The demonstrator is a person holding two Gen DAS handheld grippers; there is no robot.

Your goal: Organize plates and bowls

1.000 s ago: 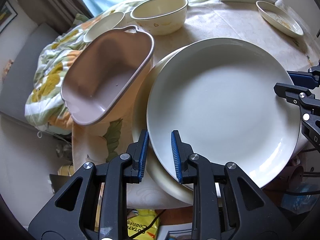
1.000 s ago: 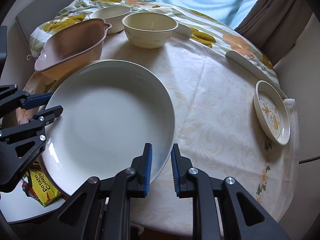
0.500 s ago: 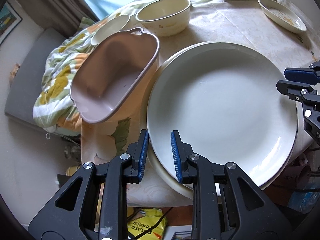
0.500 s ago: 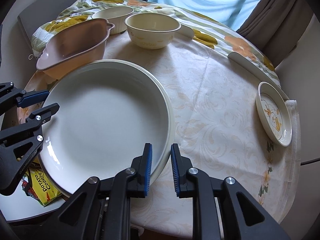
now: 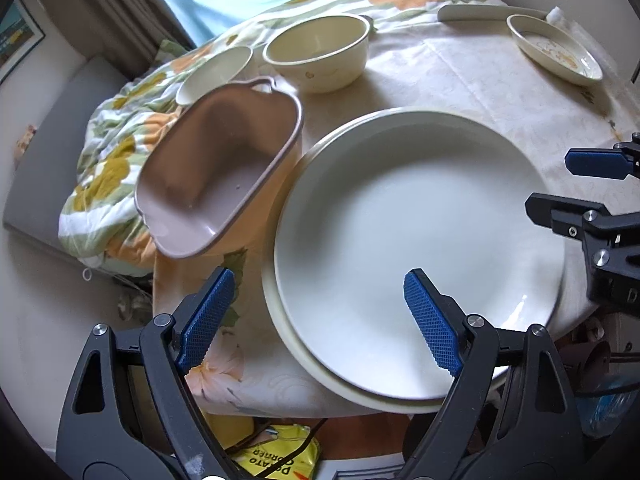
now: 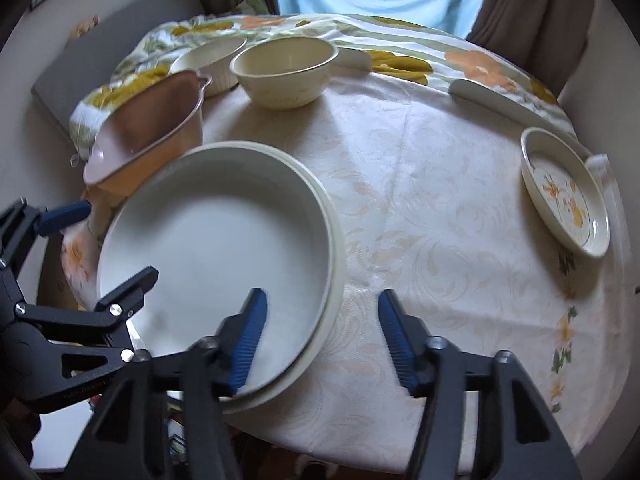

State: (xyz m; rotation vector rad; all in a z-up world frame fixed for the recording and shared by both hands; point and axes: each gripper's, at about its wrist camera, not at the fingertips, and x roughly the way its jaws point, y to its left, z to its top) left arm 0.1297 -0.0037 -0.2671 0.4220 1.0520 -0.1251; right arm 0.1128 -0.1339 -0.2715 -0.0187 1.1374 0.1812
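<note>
A large white plate (image 5: 420, 240) is seen nested flat on a cream plate (image 5: 280, 340) at the near tabletop edge, a tilted pink oval dish (image 5: 216, 176) just beside them, two cream bowls (image 5: 316, 52) (image 5: 216, 72) behind, and a small flowered plate (image 6: 564, 192) well apart.

Glossy white plate (image 5: 420, 240); woven damask tablecloth (image 6: 432, 216); ribbed blue fingers (image 5: 434, 326).
</note>
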